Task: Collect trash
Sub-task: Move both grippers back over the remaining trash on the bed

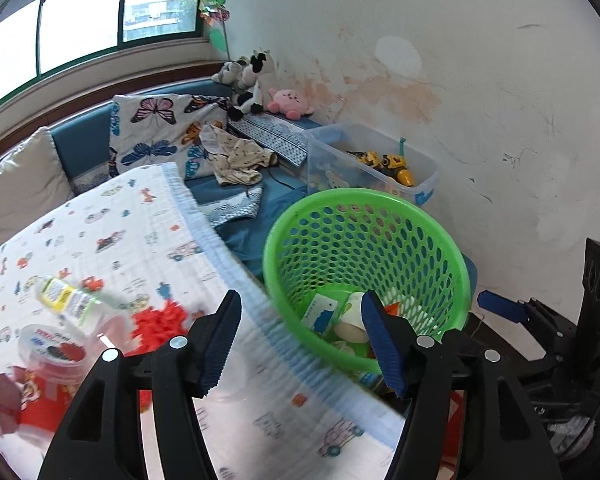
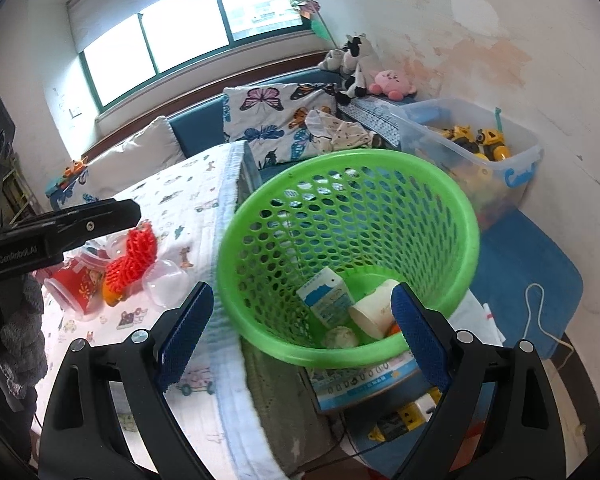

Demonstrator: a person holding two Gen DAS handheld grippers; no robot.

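Note:
A green mesh basket [image 1: 340, 197] [image 2: 336, 157] stands beside the cloth-covered table [image 1: 132, 216]. It holds a small milk carton [image 2: 326, 296], a paper cup [image 2: 372, 314] and a crumpled wad [image 2: 340, 338]. On the table lie a plastic bottle [image 1: 66, 296], a red tub [image 1: 52, 346] [image 2: 76, 284], a red foam net [image 1: 160, 320] [image 2: 134, 256] and a clear plastic shell [image 2: 166, 282]. My left gripper [image 1: 300, 320] is open and empty over the table edge by the basket. My right gripper [image 2: 302, 308] is open and empty, just in front of the basket's near rim.
A clear bin of yellow toy trucks [image 1: 416, 188] [image 2: 516, 176] sits behind the basket by the wall. Cushions, clothes and plush toys [image 1: 288, 100] cover the blue bench. A blue mat [image 2: 540, 276] and a printed box [image 2: 364, 384] lie on the floor.

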